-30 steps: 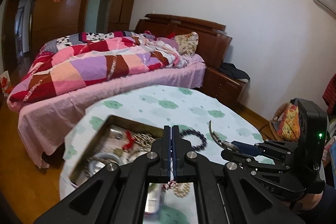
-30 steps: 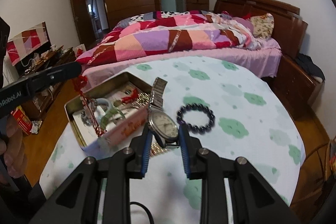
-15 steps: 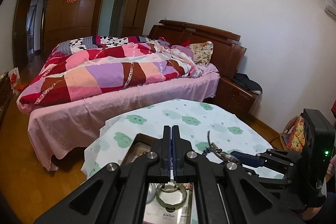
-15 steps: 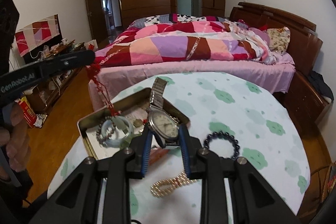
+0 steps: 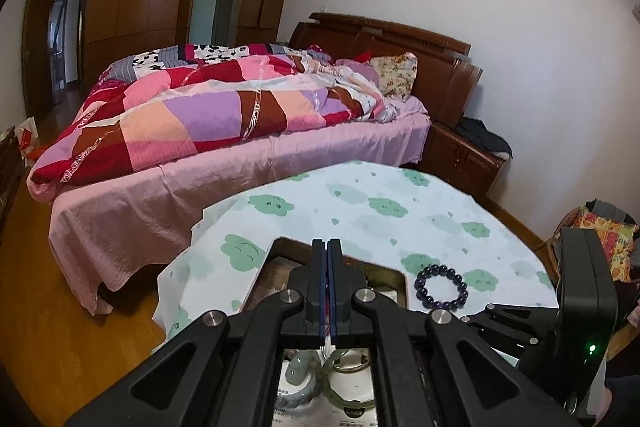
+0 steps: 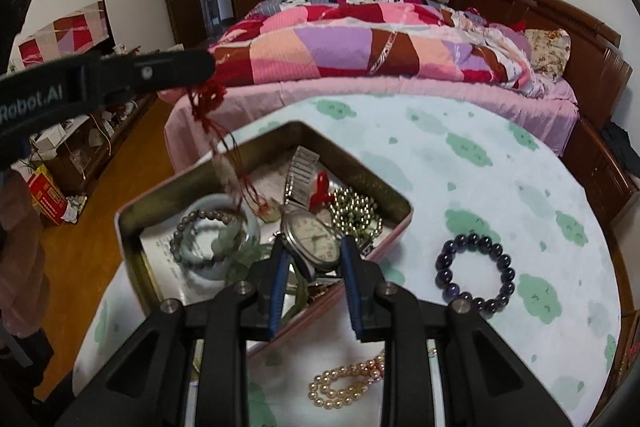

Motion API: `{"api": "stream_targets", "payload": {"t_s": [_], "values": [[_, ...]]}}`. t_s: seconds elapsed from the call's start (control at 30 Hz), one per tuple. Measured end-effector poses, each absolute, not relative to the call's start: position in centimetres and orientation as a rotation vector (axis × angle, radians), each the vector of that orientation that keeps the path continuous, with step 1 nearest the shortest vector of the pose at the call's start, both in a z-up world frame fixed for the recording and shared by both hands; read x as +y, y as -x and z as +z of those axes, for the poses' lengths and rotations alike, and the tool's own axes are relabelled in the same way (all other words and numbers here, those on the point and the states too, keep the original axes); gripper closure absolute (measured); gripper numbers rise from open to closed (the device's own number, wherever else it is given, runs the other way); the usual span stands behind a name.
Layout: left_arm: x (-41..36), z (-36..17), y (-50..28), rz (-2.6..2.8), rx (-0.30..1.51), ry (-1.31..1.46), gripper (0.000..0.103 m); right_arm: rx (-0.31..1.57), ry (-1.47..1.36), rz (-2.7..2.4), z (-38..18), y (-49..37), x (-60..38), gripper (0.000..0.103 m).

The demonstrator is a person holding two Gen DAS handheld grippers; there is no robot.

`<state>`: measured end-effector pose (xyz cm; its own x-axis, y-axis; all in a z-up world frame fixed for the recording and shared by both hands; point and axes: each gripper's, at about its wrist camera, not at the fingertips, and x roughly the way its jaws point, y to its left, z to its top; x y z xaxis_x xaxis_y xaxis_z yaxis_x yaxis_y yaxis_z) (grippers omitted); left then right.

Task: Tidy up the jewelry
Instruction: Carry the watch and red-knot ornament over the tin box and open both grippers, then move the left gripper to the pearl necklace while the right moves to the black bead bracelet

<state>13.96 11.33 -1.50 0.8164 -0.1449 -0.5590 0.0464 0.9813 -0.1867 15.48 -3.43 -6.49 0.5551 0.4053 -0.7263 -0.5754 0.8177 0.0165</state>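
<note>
An open metal tin (image 6: 384, 191) on the round table holds a jade bangle (image 6: 192, 259), a grey bead bracelet, gold beads (image 6: 354, 211) and a red charm. My right gripper (image 6: 313, 269) is shut on a silver wristwatch (image 6: 312, 239) and holds it low over the tin's near side. My left gripper (image 6: 208, 65) is shut on a red-corded pendant (image 6: 224, 163) that hangs over the tin's far left corner; in its own view the jaws (image 5: 327, 255) are closed above the tin (image 5: 396, 277). A dark purple bead bracelet (image 6: 476, 269) and a pearl strand (image 6: 344, 383) lie on the cloth.
The table wears a white cloth with green clouds (image 6: 480, 163). A bed with a patchwork quilt (image 6: 360, 43) stands right behind it. Wooden floor and a low cabinet (image 6: 84, 147) lie to the left. The right gripper's body (image 5: 584, 311) sits at the table's right side.
My right gripper has brought the watch down and left over the tin. My left gripper has risen, lifting the red-corded pendant so it dangles above the tin.
</note>
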Motion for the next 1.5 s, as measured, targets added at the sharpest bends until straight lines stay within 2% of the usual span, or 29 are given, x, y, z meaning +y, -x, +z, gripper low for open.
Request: {"api": "stream_targets", "payload": {"t_s": [0.4,0.53,0.6,0.63,0.67,0.7,0.73,1.13,1.5], "values": [[10.7,-5.2,-14.9,-0.075,0.685,0.124,0.103,0.826,0.259,0.589,-7.5,-15.1,-2.2,0.074],[10.5,-5.7,-15.0,-0.075,0.716,0.125,0.100,0.831,0.246,0.594,-7.6,-15.2,-2.2,0.070],[10.3,-5.7,-14.9,-0.067,0.717,0.114,0.088,0.828,0.240,0.606,-7.5,-15.2,-2.4,0.062],[10.3,-5.7,-14.8,-0.051,0.714,0.112,0.061,0.818,0.239,0.607,-7.4,-15.0,-2.5,0.051],[10.2,-5.6,-14.6,-0.037,0.701,0.111,0.030,0.805,0.239,0.604,-7.1,-14.8,-2.6,0.036],[10.2,-5.3,-14.1,-0.014,0.665,0.109,0.021,0.792,0.240,0.595,-6.9,-14.6,-2.6,0.030],[10.2,-5.0,-13.8,-0.019,0.639,0.110,0.019,0.778,0.239,0.593,-6.7,-14.4,-2.7,0.028],[9.3,-5.0,-13.2,-0.042,0.665,0.155,0.019,0.786,0.174,0.549,-6.6,-14.4,-6.7,0.025],[5.3,-5.2,-11.9,-0.072,0.666,0.075,0.019,0.807,0.127,0.468,-7.3,-13.7,-12.2,0.025]]}}
